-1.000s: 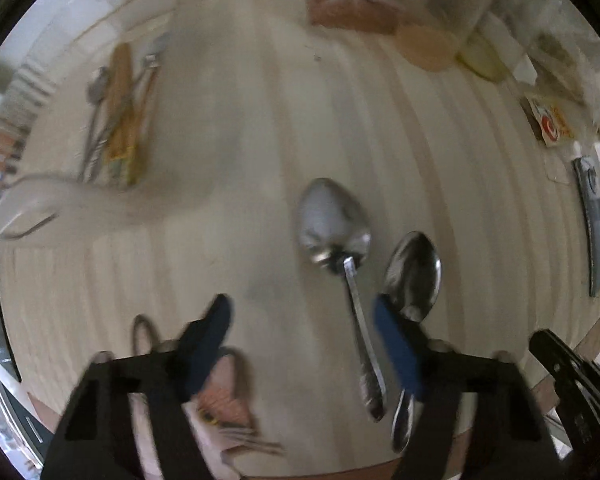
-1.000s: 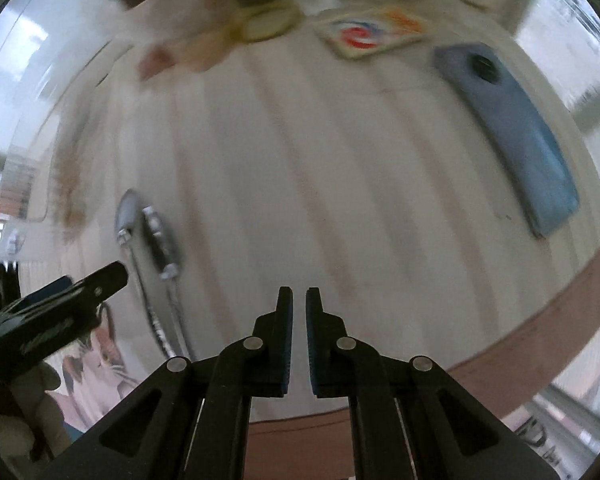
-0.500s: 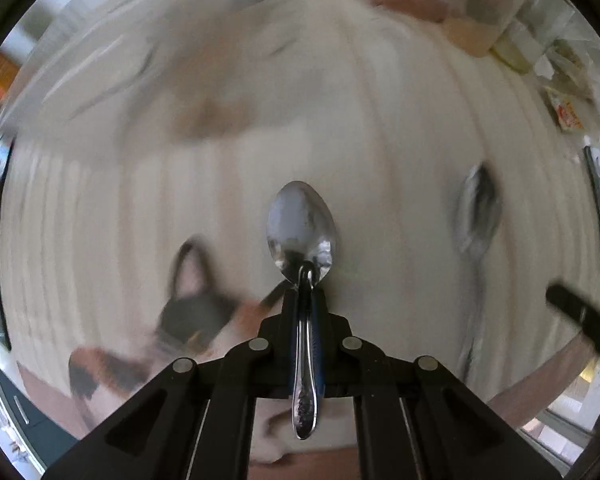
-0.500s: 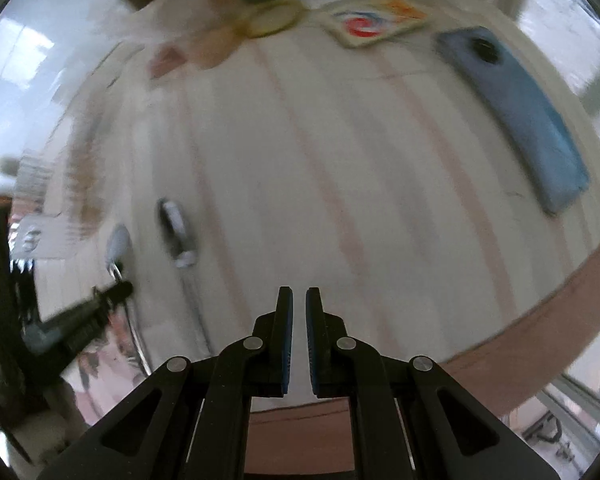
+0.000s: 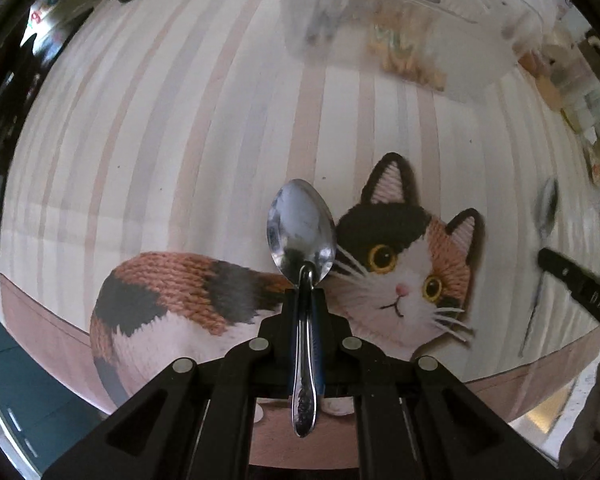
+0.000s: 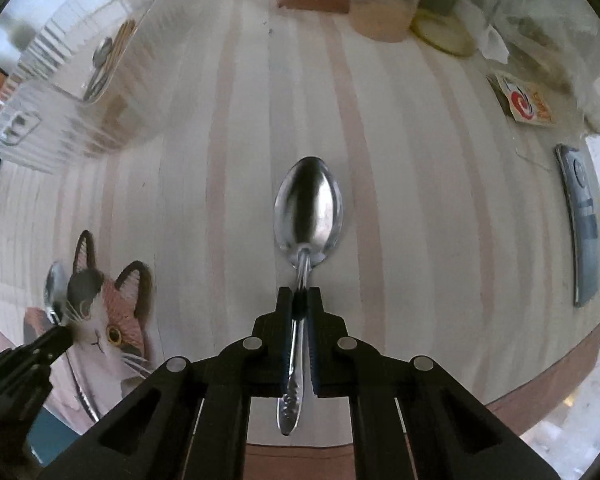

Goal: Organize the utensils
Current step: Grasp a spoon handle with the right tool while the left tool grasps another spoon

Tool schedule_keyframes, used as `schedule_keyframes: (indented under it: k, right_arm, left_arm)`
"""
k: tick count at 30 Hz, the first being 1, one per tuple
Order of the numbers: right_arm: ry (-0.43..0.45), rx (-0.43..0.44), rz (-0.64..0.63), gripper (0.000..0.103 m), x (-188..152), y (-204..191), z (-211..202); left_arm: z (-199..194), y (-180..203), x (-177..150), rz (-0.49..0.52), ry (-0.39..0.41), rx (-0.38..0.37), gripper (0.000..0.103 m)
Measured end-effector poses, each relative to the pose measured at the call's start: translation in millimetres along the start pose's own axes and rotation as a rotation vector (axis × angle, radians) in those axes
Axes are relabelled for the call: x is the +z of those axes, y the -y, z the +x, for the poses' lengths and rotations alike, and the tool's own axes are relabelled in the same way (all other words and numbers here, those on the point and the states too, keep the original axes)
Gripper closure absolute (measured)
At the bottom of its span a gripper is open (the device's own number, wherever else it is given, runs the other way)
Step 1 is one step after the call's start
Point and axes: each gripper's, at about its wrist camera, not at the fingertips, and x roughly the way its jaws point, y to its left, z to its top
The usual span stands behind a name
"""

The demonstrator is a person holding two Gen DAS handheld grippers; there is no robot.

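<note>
Two polished steel spoons are counted, one per gripper. The left gripper [image 5: 306, 300] is clamped on the handle of the first steel spoon [image 5: 302, 232], bowl pointing forward and raised above the printed calico cat [image 5: 396, 264] on the pale striped tablecloth [image 5: 180, 120]. The right gripper [image 6: 300, 300] is clamped on the handle of the second steel spoon [image 6: 309, 210], held above bare cloth near the table's near edge. One clear plastic organiser tray [image 6: 80, 92] sits far left in the right wrist view, holding several utensils, too blurred to count. One grey-blue phone [image 6: 582, 220] lies at the right edge. One red-and-white packet [image 6: 526, 104] lies far right, beyond the phone.
</note>
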Motion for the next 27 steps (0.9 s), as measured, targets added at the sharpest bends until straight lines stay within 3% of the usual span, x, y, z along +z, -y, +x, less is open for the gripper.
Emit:
schedule_keyframes:
  k: [5,10,20,23,27]
  right_arm:
    - [-0.078,0.105,-0.033,0.097,-16,-22,-2]
    - [-0.103,0.049,-0.091,0.097,-37,-34,-5]
    - [-0.143,0.008,-0.090,0.097,-31,-43,-1]
    - [-0.139,0.004,-0.085,0.097,-29,-44,0]
    - [-0.138,-0.003,-0.088,0.097,-30,-44,-1]
  left_arm:
    - [-2,-20,8,-0.002,-0.011,-0.044,0.097]
    - [-7,-34,13,0.048,-0.021,-0.040,0.094]
    - [-9,-62,12,0.046,-0.029,-0.042,0.094]
    - [-6,-33,18,0.049,-0.030,-0.042,0.094]
    - [-7,-33,19,0.057,-0.026,-0.032,0.094]
